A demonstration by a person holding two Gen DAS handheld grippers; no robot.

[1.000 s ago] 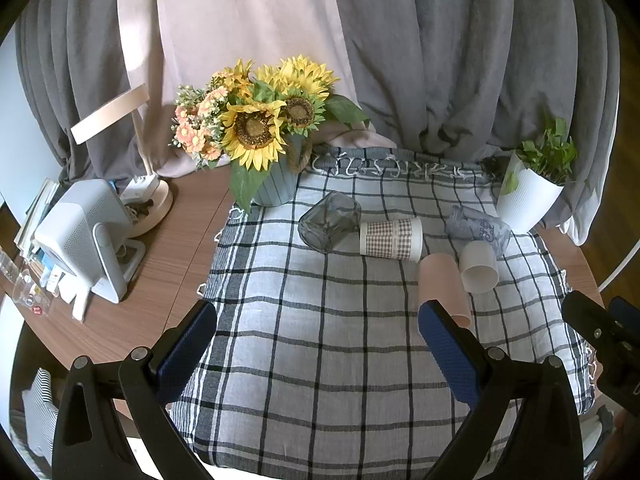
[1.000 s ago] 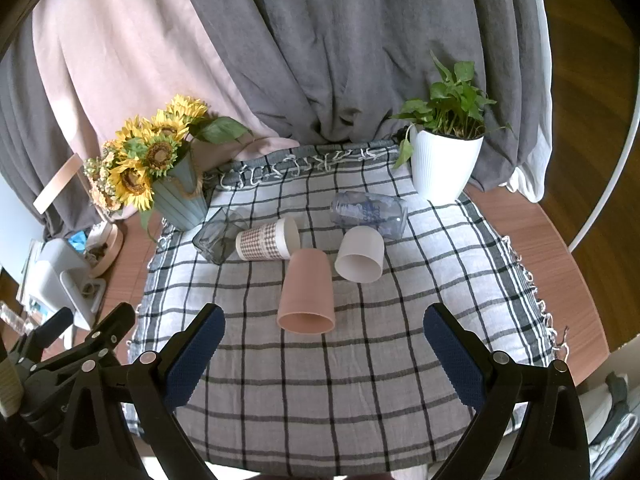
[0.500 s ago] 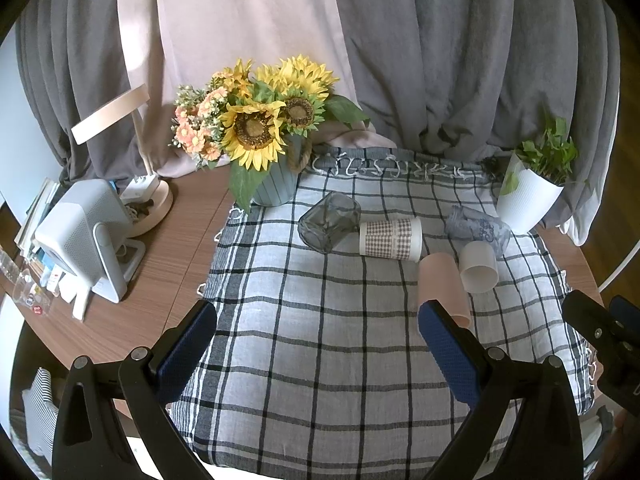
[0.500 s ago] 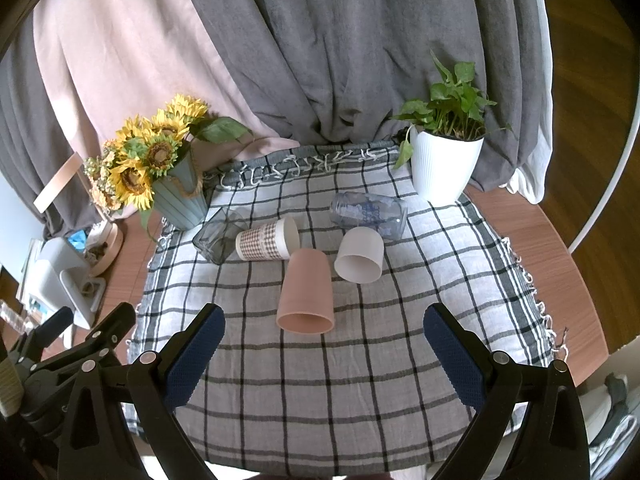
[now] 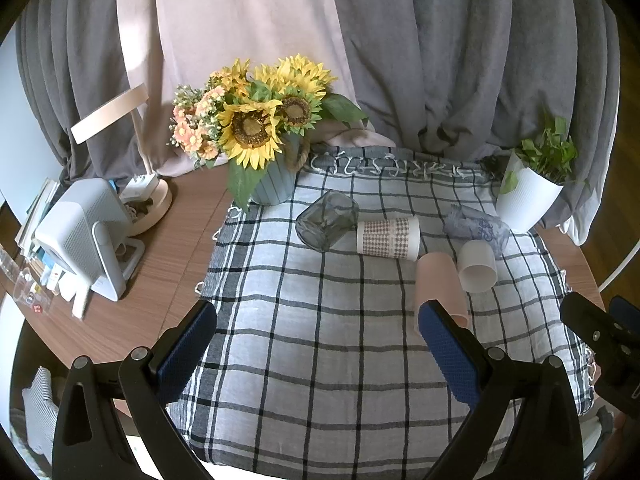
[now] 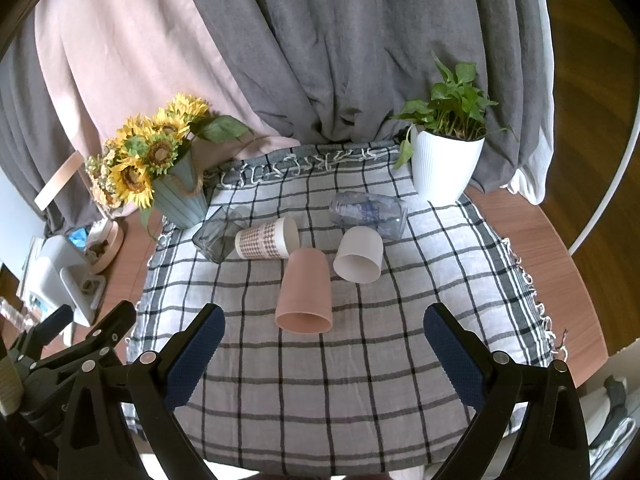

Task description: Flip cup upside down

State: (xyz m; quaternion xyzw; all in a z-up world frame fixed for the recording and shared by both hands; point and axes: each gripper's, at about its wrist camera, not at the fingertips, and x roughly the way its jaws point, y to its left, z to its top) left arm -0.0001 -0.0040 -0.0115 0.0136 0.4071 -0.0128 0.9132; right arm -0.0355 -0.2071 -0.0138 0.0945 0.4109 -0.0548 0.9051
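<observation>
Several cups lie on their sides on a checked cloth (image 6: 320, 380): a pink cup (image 6: 306, 290) (image 5: 438, 280) with its mouth toward me, a white cup (image 6: 359, 255) (image 5: 476, 266), a houndstooth paper cup (image 6: 266, 238) (image 5: 388, 237), a dark glass (image 6: 218, 234) (image 5: 326, 220) and a clear printed glass (image 6: 368, 214) (image 5: 476, 228). My right gripper (image 6: 324, 344) is open and empty, just short of the pink cup. My left gripper (image 5: 316, 344) is open and empty over the cloth, its right finger in front of the pink cup.
A sunflower vase (image 5: 276, 184) stands at the cloth's back left and a white plant pot (image 6: 446, 168) at the back right. A lamp base (image 5: 150, 204) and a white device (image 5: 86, 236) sit on the wooden table on the left. Curtains hang behind.
</observation>
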